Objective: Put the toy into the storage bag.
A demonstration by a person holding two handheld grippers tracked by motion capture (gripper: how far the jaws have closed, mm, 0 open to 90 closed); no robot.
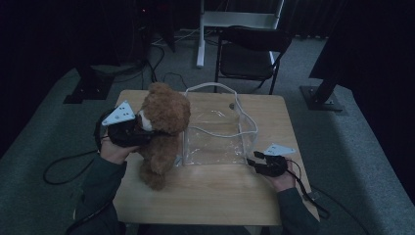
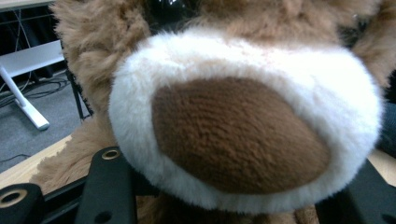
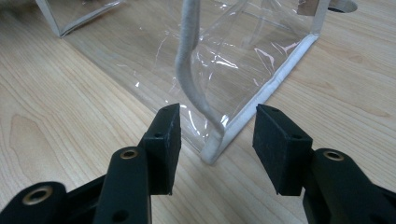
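A brown teddy bear [image 1: 164,122] stands upright at the left of the wooden table [image 1: 220,191]. My left gripper [image 1: 144,131] is shut on its face, and the white muzzle with its brown nose [image 2: 243,135] bulges between the two black jaws. A clear plastic bag [image 1: 215,132] with white trim and white cord handles stands open beside the bear, to its right. My right gripper [image 1: 253,158] rests low at the bag's near right corner. Its pads [image 3: 163,140] stand open on either side of that corner [image 3: 219,144], apart from it, with the white handle [image 3: 187,60] just beyond.
A black folding chair [image 1: 249,51] and a white desk frame [image 1: 200,34] stand behind the table on grey carpet. Cables [image 1: 63,166] trail on the floor at the left. Bare tabletop lies in front of the bag and the bear.
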